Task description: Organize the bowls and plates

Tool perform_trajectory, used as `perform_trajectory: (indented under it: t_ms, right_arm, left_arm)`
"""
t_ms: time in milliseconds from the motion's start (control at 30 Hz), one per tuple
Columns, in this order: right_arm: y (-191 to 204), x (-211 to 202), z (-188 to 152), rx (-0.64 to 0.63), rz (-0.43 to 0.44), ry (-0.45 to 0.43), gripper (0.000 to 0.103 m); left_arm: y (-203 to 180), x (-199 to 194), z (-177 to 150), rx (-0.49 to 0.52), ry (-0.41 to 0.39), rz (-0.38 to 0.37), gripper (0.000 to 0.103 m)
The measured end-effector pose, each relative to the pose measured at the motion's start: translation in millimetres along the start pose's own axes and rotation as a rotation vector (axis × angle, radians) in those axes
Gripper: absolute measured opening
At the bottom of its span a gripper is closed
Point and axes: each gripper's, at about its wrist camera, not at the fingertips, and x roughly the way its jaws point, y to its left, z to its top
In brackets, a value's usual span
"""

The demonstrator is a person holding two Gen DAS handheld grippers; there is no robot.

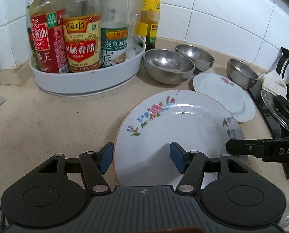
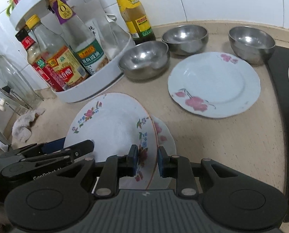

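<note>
Floral plate (image 2: 113, 128) is tilting up off the counter (image 2: 232, 136); my right gripper (image 2: 147, 161) is clamping its rim, while my left gripper (image 1: 141, 158) is straddling its edge, jaws apart.

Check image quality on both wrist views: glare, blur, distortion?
Left wrist: window glare streak on the floral plate, tile wall bowed by the fisheye, bottles sharp. Right wrist: steel bowls slightly soft with bright highlights, counter edge curved, corners vignetted.

Bare counter (image 2: 232, 145) lies right; bottle tray (image 2: 97, 89) and bowls (image 2: 144, 60) block behind.
</note>
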Motion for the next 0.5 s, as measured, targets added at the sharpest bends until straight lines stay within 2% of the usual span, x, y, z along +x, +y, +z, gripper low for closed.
perform_trajectory:
  t_ms: [267, 500]
  right_arm:
    - [0.7, 2.9, -4.1, -0.011, -0.017, 0.013, 0.023]
    - [5.5, 2.6, -6.0, -0.059, -0.075, -0.011, 0.025]
  left_arm:
    - [-2.3, 1.9, 0.1, 0.017, 0.004, 0.005, 0.069]
    - [-7.6, 7.9, -0.9, 0.038, 0.019, -0.008, 0.069]
